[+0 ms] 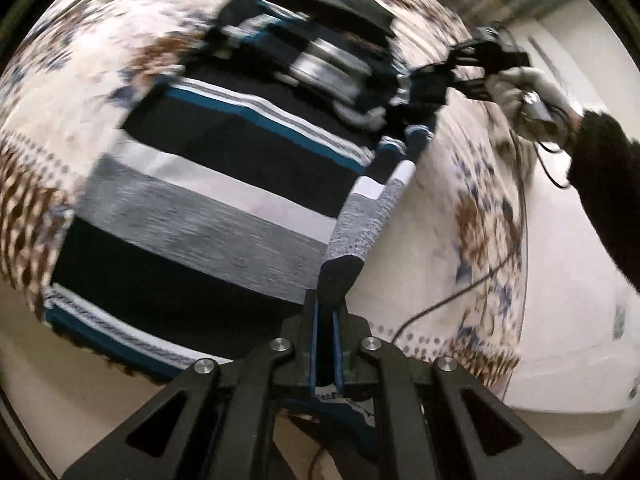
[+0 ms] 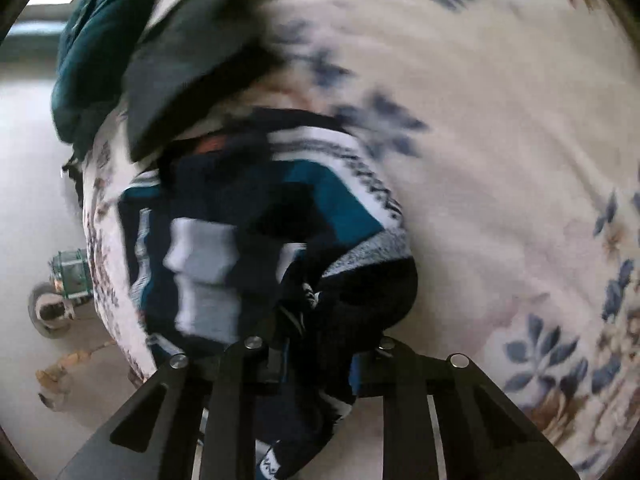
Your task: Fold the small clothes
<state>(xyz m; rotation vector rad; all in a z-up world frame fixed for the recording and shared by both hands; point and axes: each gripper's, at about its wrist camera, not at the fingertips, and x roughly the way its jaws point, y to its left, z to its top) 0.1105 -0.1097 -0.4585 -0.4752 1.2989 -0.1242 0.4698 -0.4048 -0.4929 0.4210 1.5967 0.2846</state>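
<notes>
A: Start big. What's underneath everything?

B: A flowered bedspread (image 1: 472,208), cream with blue and brown sprigs, covering the bed. On it lies the striped garment (image 1: 208,184), bands of black, grey, white and teal. Most of it is spread flat, off to the left of and beyond the left gripper (image 1: 324,300).

A: And the tongs themselves?

B: The left gripper's two fingers are pinched together on a raised fold of the garment's near right edge. That edge runs as a ridge from the left gripper up and away to the right gripper (image 1: 424,92), which seems to be clamped on the far end of the same edge, with the person's right hand (image 1: 532,92) behind it.

A: So the move turns on that ridge?

B: I'd judge so. The ridge is the garment's long side, stretched between the two grippers, and the flat body lies to its left, so the fold probably has to carry across that way. The left gripper is nearer the hem end, the right nearer the bunched far end.

A: What can't you make out?

B: Plenty. Both views are smeared by motion. In the right wrist view the cloth is heaped over the fingertips, so its grip shows only as fabric bunched between the linkages. A dark folded piece (image 2: 192,48) and a teal cloth (image 2: 88,40) sit beyond, unidentifiable.
</notes>
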